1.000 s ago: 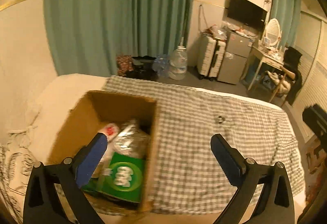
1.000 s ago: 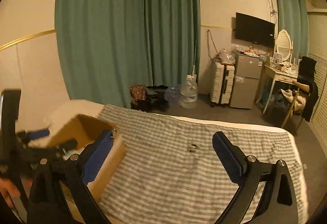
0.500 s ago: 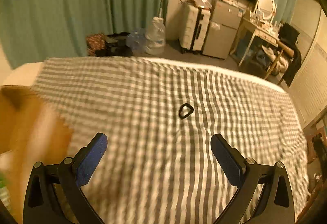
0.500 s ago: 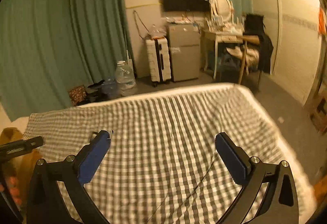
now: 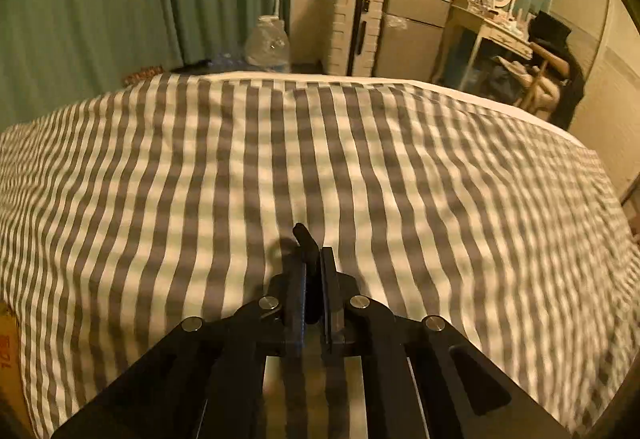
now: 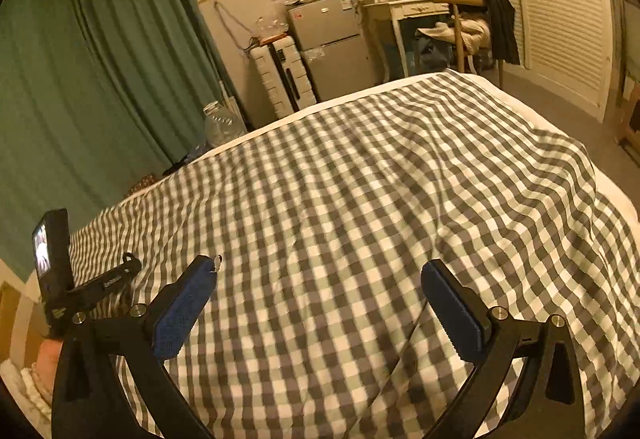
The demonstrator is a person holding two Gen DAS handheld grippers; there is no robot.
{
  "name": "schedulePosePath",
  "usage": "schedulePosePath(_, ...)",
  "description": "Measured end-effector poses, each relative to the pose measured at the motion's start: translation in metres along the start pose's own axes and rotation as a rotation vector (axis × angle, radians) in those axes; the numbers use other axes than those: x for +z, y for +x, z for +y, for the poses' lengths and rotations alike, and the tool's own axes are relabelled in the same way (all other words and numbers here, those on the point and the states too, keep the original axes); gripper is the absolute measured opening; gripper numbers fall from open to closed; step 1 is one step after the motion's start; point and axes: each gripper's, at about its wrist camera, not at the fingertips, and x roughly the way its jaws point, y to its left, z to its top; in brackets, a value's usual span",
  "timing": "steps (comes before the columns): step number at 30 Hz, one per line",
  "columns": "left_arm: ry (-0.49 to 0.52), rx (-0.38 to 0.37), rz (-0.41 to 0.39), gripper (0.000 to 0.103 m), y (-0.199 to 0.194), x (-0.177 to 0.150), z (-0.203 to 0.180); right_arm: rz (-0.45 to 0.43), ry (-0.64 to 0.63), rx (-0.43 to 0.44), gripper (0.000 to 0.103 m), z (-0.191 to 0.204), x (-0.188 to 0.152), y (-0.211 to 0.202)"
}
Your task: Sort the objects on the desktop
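The left gripper (image 5: pixel 314 259) is down on the checked bedspread (image 5: pixel 360 159) with its jaws pinched together on a small black ring (image 5: pixel 303 237), the end of which pokes out past the fingertips toward twelve o'clock. That ring is the thing being sorted, and it sits low in the middle of the left wrist view, right at the cloth. The grip looks thin: only an edge of the ring seems caught, so a straight, slow lift is the sensible way, watching that no fold of bedspread comes up with it. If the fabric tents, ease off and take the ring again rather than tug.

The right gripper (image 6: pixel 320 303) has its blue pads (image 6: pixel 184 315) spread wide with nothing between them, hanging over bare cloth. From its view the left gripper's tool body (image 6: pixel 80 291) shows at nine o'clock, with a sliver of cardboard box (image 6: pixel 8 315) at the far left edge. That box is probably where the ring should go, so carry it level toward nine o'clock and keep the right gripper out of the path.
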Motion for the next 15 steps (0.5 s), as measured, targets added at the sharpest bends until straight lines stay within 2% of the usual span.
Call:
schedulePosePath(4, -0.139, -0.119, -0.027, 0.005, -0.061, -0.015, 0.037, 0.026, -0.077, 0.009, 0.103, 0.029, -0.015, -0.024)
schedulePosePath(6, -0.144, -0.155, -0.054, 0.005, -0.107, -0.021, 0.054, 0.038, -0.106, 0.051, 0.103, 0.047, -0.014, -0.042)
schedulePosePath(9, -0.103, -0.157, -0.124, 0.005, -0.190, -0.020, 0.086, 0.013, -0.160, 0.128, 0.103, 0.087, -0.005, -0.085)
schedulePosePath(11, -0.080, -0.126, -0.176, 0.005, -0.246, -0.019, 0.115, -0.014, -0.200, 0.171, 0.103, 0.117, 0.000, -0.113)
schedulePosePath(14, -0.082, -0.061, -0.252, 0.005, -0.308, -0.023, 0.166, -0.028, -0.252, 0.227, 0.103, 0.160, -0.002, -0.154)
schedulePosePath(15, -0.085, -0.036, -0.254, 0.005, -0.317, -0.025, 0.182, -0.037, -0.269, 0.244, 0.103, 0.174, -0.006, -0.166)
